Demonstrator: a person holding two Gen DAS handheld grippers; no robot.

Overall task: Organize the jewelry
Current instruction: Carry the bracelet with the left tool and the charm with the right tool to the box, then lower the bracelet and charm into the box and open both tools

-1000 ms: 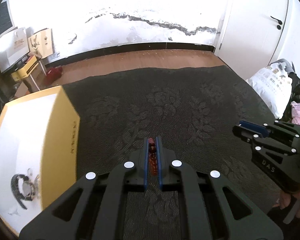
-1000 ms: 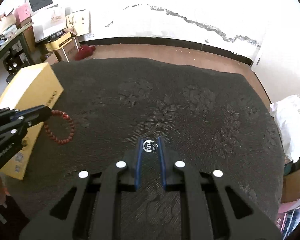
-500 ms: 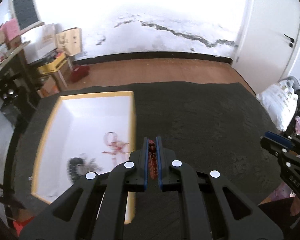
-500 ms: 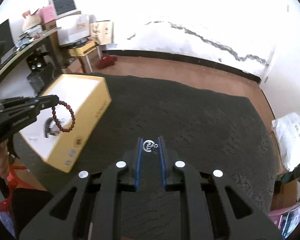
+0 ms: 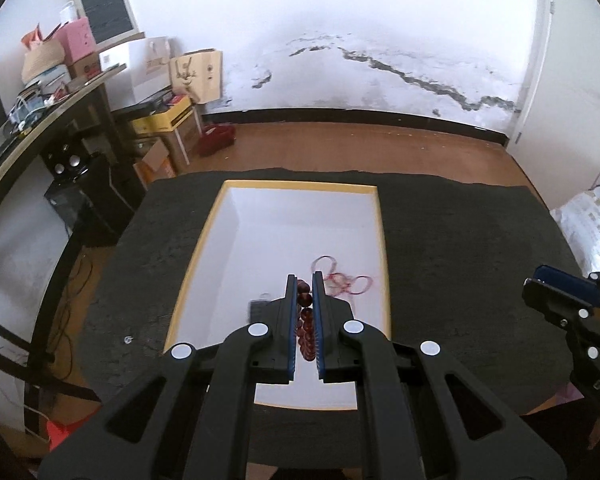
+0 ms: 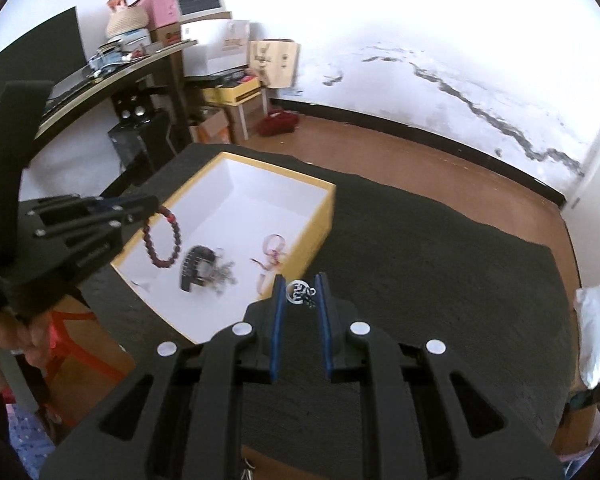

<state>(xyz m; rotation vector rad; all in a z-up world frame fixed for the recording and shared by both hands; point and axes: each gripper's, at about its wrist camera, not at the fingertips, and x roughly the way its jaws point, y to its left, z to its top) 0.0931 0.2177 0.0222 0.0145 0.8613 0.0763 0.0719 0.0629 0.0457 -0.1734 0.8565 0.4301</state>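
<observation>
Tongs first: the left gripper (image 5: 303,280) pinches a dark red round-beaded bracelet (image 6: 161,237) above the yellow-sided, white-lined open box (image 6: 320,216), while the right gripper (image 6: 300,286) pinches a small silver ring charm (image 6: 299,293) just outside that box's near wall. Released from there, the charm would likely land on the dark patterned cloth (image 6: 440,264) instead. Beads look glossy, strung in a limp loop that could tangle with the red cord (image 5: 346,282) and black band (image 6: 196,266) inside.

A: The beads (image 5: 305,320) between the fingers (image 5: 290,320) of the left gripper (image 5: 304,284), what do they look like?
B: Dark red, glossy, smooth. The fingers are matt black plastic with blue pads.
A: And the charm (image 6: 298,291) between the right gripper's (image 6: 300,280) tips?
B: Shiny silver metal.
A: The box (image 5: 384,248) beyond the fingers?
B: Smooth card, matt white inside, yellow rim. Thin red cord (image 5: 342,282) lies in it.
A: Under the box?
B: A dark, rough, matt cloth (image 5: 460,232); past it, brown polished wood floor (image 5: 360,148).
</observation>
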